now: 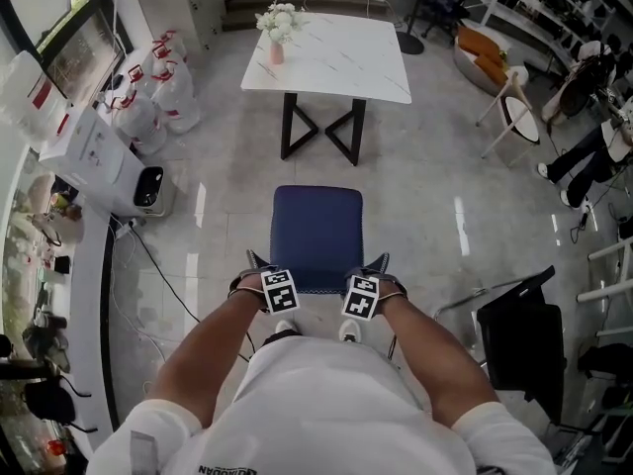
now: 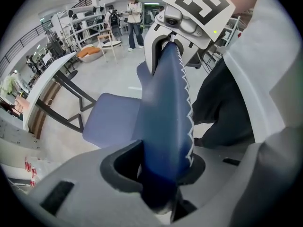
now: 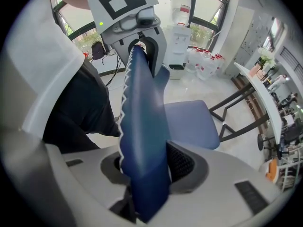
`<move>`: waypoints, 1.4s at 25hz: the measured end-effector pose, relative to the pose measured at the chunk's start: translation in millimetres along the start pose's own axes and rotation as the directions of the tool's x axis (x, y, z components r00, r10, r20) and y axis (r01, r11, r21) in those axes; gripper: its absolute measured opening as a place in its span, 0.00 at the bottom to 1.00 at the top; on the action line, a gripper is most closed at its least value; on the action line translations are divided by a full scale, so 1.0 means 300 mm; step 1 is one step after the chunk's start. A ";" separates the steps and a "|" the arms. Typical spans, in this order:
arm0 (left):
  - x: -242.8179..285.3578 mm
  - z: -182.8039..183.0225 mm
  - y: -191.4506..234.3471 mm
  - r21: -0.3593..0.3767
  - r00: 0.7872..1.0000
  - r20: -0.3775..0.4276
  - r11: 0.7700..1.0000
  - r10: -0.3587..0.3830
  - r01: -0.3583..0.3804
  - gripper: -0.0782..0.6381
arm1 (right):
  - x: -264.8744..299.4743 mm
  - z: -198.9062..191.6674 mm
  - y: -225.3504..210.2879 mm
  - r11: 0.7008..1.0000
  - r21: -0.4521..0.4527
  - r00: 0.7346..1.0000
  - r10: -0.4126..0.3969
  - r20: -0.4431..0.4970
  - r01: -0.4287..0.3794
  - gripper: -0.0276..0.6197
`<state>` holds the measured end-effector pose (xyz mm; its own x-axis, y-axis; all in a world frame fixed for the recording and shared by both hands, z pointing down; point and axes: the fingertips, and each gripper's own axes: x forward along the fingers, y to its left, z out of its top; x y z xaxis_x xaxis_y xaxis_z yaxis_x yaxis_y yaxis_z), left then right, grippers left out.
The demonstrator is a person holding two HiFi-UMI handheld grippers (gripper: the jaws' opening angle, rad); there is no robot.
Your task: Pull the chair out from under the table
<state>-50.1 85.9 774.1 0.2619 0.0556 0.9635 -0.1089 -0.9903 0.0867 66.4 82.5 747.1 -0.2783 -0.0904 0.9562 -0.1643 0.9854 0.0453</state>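
The blue chair (image 1: 316,228) stands on the floor well short of the white table (image 1: 341,67), its seat fully out from under the top. Both grippers point down over the top edge of its backrest (image 2: 165,126), which also fills the right gripper view (image 3: 142,141). My left gripper (image 1: 255,265) straddles the left end of that edge. My right gripper (image 1: 382,265) straddles the right end. In each gripper view the backrest sits between the jaws, lying against one pad with a dark gap at the other. Both grippers (image 2: 161,174) (image 3: 147,174) look open around it.
A vase of white flowers (image 1: 278,28) stands on the table. White bags (image 1: 163,92) and a white appliance (image 1: 99,161) line the left wall, with cables on the floor. A black chair (image 1: 519,334) is at my right. A person (image 2: 135,18) stands far off.
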 end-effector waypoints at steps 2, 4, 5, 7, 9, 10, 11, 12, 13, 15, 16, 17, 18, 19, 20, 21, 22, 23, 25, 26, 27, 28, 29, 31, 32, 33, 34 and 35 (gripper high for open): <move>0.000 0.005 -0.002 -0.011 1.000 0.012 1.000 -0.001 0.001 0.32 | -0.004 -0.001 0.000 1.000 -0.018 1.000 -0.005 0.000 0.005 0.30; -0.004 0.016 -0.015 -0.033 0.999 0.032 0.999 -0.007 0.009 0.35 | -0.018 -0.009 0.009 0.999 -0.050 1.000 -0.011 0.005 0.011 0.29; -0.013 0.022 -0.019 -0.037 0.999 0.044 0.999 -0.013 0.014 0.36 | -0.031 -0.012 0.014 0.998 -0.065 1.000 -0.014 0.009 0.015 0.30; -0.045 0.034 -0.027 -0.027 0.997 0.073 0.999 -0.029 0.031 0.37 | -0.069 -0.013 0.022 0.996 -0.092 1.000 -0.017 0.014 0.018 0.30; -0.095 0.049 -0.040 -0.021 0.991 0.119 0.998 -0.058 0.061 0.37 | -0.120 -0.009 0.028 0.995 -0.095 1.000 -0.008 0.026 0.010 0.30; -0.135 0.063 -0.048 -0.030 0.984 0.158 0.996 -0.076 0.082 0.37 | -0.149 -0.008 0.032 0.997 -0.077 0.999 0.006 0.034 -0.004 0.29; -0.187 0.087 -0.052 -0.049 0.973 0.215 0.994 -0.088 0.101 0.37 | -0.178 -0.007 0.037 0.999 -0.040 0.998 0.029 0.049 -0.027 0.29; -0.251 0.121 -0.049 -0.076 0.954 0.286 0.991 -0.088 0.114 0.37 | -0.210 -0.004 0.042 0.998 0.018 0.996 0.053 0.076 -0.055 0.30; -0.315 0.158 -0.040 -0.108 0.929 0.362 0.987 -0.076 0.123 0.37 | -0.243 0.002 0.042 0.992 0.093 0.990 0.070 0.118 -0.081 0.31; -0.422 0.219 -0.016 -0.175 0.873 0.487 0.977 -0.025 0.125 0.37 | -0.307 0.016 0.026 0.962 0.251 0.972 0.053 0.227 -0.111 0.30; -0.465 0.237 0.003 -0.217 0.849 0.528 0.970 0.020 0.112 0.37 | -0.340 0.027 0.008 0.943 0.315 0.961 0.017 0.278 -0.108 0.29; -0.502 0.245 0.030 -0.274 0.831 0.550 0.957 0.079 0.091 0.36 | -0.374 0.041 -0.017 0.926 0.366 0.947 -0.030 0.319 -0.094 0.29; -0.534 0.243 0.064 -0.347 0.816 0.558 0.935 0.150 0.066 0.35 | -0.410 0.058 -0.047 0.910 0.409 0.933 -0.085 0.350 -0.071 0.28; -0.564 0.237 0.100 -0.429 0.800 0.557 0.902 0.223 0.048 0.34 | -0.446 0.075 -0.076 0.895 0.443 0.917 -0.138 0.374 -0.046 0.27; -0.593 0.231 0.129 -0.507 0.779 0.556 0.861 0.290 0.041 0.34 | -0.483 0.093 -0.100 0.883 0.468 0.900 -0.184 0.395 -0.025 0.27; -0.625 0.232 0.150 -0.565 0.753 0.562 0.824 0.343 0.047 0.33 | -0.522 0.111 -0.119 0.875 0.483 0.883 -0.219 0.416 -0.010 0.27; -0.659 0.241 0.162 -0.597 0.724 0.575 0.800 0.380 0.054 0.33 | -0.561 0.131 -0.138 0.871 0.490 0.863 -0.250 0.438 0.004 0.27; -0.693 0.256 0.168 -0.608 0.698 0.591 0.792 0.405 0.055 0.33 | -0.602 0.152 -0.158 0.870 0.493 0.843 -0.279 0.460 0.019 0.26; -0.755 0.291 0.168 -0.588 0.663 0.616 0.808 0.425 0.028 0.33 | -0.684 0.199 -0.200 0.869 0.493 0.795 -0.334 0.506 0.052 0.26; -0.786 0.311 0.163 -0.568 0.650 0.629 0.823 0.426 0.010 0.33 | -0.726 0.223 -0.218 0.867 0.494 0.767 -0.359 0.531 0.065 0.25; -0.819 0.332 0.156 -0.547 0.634 0.645 0.837 0.426 -0.007 0.33 | -0.768 0.245 -0.231 0.865 0.496 0.739 -0.382 0.555 0.074 0.25; -0.857 0.353 0.150 -0.528 0.615 0.662 0.849 0.429 -0.023 0.33 | -0.809 0.265 -0.240 0.862 0.500 0.710 -0.402 0.578 0.081 0.25; -0.898 0.374 0.147 -0.514 0.592 0.678 0.857 0.436 -0.043 0.32 | -0.848 0.283 -0.248 0.859 0.505 0.682 -0.420 0.599 0.085 0.25; -0.985 0.406 0.153 -0.497 0.539 0.705 0.863 0.460 -0.086 0.31 | -0.916 0.314 -0.264 0.854 0.512 0.638 -0.445 0.629 0.091 0.25; -1.027 0.418 0.158 -0.494 0.512 0.718 0.863 0.472 -0.104 0.31 | -0.941 0.326 -0.272 0.852 0.514 0.626 -0.453 0.635 0.095 0.25; -1.065 0.427 0.162 -0.493 0.485 0.730 0.863 0.481 -0.114 0.30 | -0.962 0.335 -0.280 0.850 0.518 0.618 -0.461 0.637 0.101 0.25; -1.100 0.434 0.164 -0.494 0.462 0.740 0.861 0.488 -0.118 0.30 | -0.983 0.343 -0.288 0.846 0.523 0.608 -0.471 0.640 0.105 0.25; -1.129 0.440 0.165 -0.494 0.442 0.749 0.861 0.493 -0.122 0.29 | -1.006 0.351 -0.296 0.842 0.529 0.592 -0.481 0.646 0.106 0.25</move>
<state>-17.6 1.3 418.5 0.7805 -0.5595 0.2789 -0.5999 -0.7958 0.0824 65.4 7.1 424.0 -0.6973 -0.6211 0.3576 -0.6689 0.7433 -0.0132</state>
